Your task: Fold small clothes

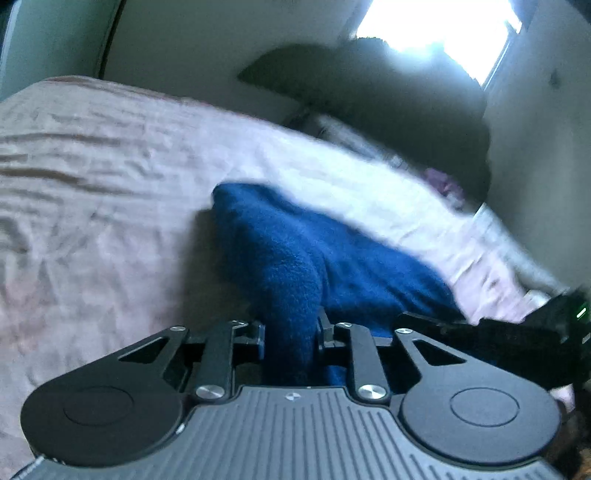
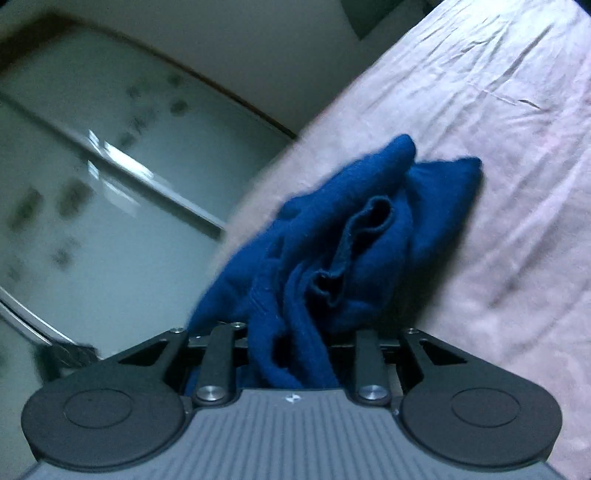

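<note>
A small dark blue fleece garment [image 1: 295, 243] lies bunched on a pale pink bedsheet [image 1: 92, 184]. My left gripper [image 1: 291, 332] is shut on a thick fold of it, and the cloth fills the gap between the jaws. In the right wrist view the same blue garment [image 2: 354, 229] is crumpled, with a hemmed opening showing near its middle. My right gripper [image 2: 295, 343] is shut on another bunch of that cloth. The other gripper [image 1: 517, 332] shows at the right edge of the left wrist view, beside the garment.
The pink sheet [image 2: 498, 166] covers the bed to the right. A pale wardrobe door [image 2: 92, 184] with a metal rail stands beyond the bed's edge. A dark shape [image 1: 388, 103] sits under a bright window [image 1: 443, 33], with a purple item [image 1: 443, 184] near the wall.
</note>
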A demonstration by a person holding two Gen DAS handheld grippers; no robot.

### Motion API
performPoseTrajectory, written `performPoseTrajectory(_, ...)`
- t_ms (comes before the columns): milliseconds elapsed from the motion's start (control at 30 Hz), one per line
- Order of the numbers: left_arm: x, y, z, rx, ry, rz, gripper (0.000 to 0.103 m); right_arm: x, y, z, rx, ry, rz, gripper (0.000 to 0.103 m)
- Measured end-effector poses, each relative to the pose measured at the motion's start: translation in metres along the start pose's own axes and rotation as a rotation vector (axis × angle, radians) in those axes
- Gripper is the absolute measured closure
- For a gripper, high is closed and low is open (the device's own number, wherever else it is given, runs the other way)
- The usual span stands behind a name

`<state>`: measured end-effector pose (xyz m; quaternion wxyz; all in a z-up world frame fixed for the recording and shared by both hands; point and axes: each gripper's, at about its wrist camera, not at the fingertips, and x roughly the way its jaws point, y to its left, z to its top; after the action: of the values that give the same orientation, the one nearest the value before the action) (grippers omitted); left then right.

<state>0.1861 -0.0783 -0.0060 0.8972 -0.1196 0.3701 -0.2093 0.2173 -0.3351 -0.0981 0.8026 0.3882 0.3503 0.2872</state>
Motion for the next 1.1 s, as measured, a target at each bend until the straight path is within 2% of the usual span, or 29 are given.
performPoseTrajectory(33,0.003,-0.002,-0.006,0.013,0.015,0.022,0.073,0.002,0.002,-0.003,-0.019,0.010,-0.043,0.069)
performPoseTrajectory(67,0.003,-0.003,-0.010,0.018,0.012,0.033,0.064,0.000,0.003,-0.006,-0.031,0.013,-0.069,0.066)
performPoseTrajectory(167,-0.008,-0.003,-0.018,0.008,0.000,0.026,0.050,-0.017,0.006,-0.015,-0.044,-0.007,-0.077,0.058)
performPoseTrajectory(233,-0.015,-0.001,-0.024,0.006,0.016,0.002,0.044,-0.032,0.004,-0.019,-0.053,-0.016,-0.091,0.058)
performPoseTrajectory(300,-0.019,0.000,-0.033,0.007,0.034,-0.005,0.043,-0.045,0.006,-0.028,-0.066,-0.019,-0.088,0.058)
performPoseTrajectory(400,-0.025,0.001,-0.047,0.021,0.054,-0.028,0.055,-0.056,0.006,-0.044,-0.098,-0.012,-0.098,0.062)
performPoseTrajectory(433,-0.026,0.000,-0.049,0.028,0.052,-0.026,0.071,-0.058,0.006,-0.047,-0.109,-0.011,-0.109,0.074)
performPoseTrajectory(467,-0.026,0.000,-0.050,0.029,0.056,-0.034,0.083,-0.059,0.007,-0.048,-0.120,-0.009,-0.128,0.087)
performPoseTrajectory(533,-0.028,0.002,-0.047,-0.005,0.056,-0.044,0.091,-0.061,0.004,-0.049,-0.108,-0.024,-0.135,0.093)
performPoseTrajectory(667,-0.040,0.004,-0.044,-0.044,0.075,-0.060,0.094,-0.071,0.014,-0.053,-0.113,-0.047,-0.115,0.094)
performPoseTrajectory(733,-0.040,0.005,-0.046,-0.039,0.093,-0.052,0.094,-0.070,0.018,-0.056,-0.150,-0.028,-0.176,0.092)
performPoseTrajectory(800,-0.038,0.005,-0.050,-0.020,0.097,-0.024,0.090,-0.067,0.023,-0.060,-0.204,-0.004,-0.261,0.092)
performPoseTrajectory(833,-0.040,0.003,-0.051,-0.007,0.088,-0.007,0.085,-0.070,0.028,-0.062,-0.224,-0.015,-0.280,0.091)
performPoseTrajectory(867,-0.044,-0.001,-0.051,0.016,0.072,0.019,0.070,-0.074,0.040,-0.065,-0.277,-0.045,-0.333,0.091)
performPoseTrajectory(933,-0.053,-0.012,-0.050,0.074,0.011,0.095,0.062,-0.076,0.072,-0.072,-0.466,-0.121,-0.472,0.090)
performPoseTrajectory(1000,-0.057,-0.028,-0.050,0.166,-0.053,0.182,0.050,-0.069,0.096,-0.077,-0.603,-0.150,-0.551,0.090)
performPoseTrajectory(1033,-0.056,-0.037,-0.051,0.219,-0.075,0.211,0.040,-0.064,0.102,-0.079,-0.635,-0.143,-0.544,0.088)
performPoseTrajectory(1067,-0.055,-0.045,-0.053,0.262,-0.087,0.237,0.034,-0.057,0.106,-0.079,-0.655,-0.132,-0.511,0.084)
performPoseTrajectory(1100,-0.052,-0.052,-0.057,0.302,-0.094,0.267,0.034,-0.051,0.109,-0.080,-0.661,-0.122,-0.477,0.084)
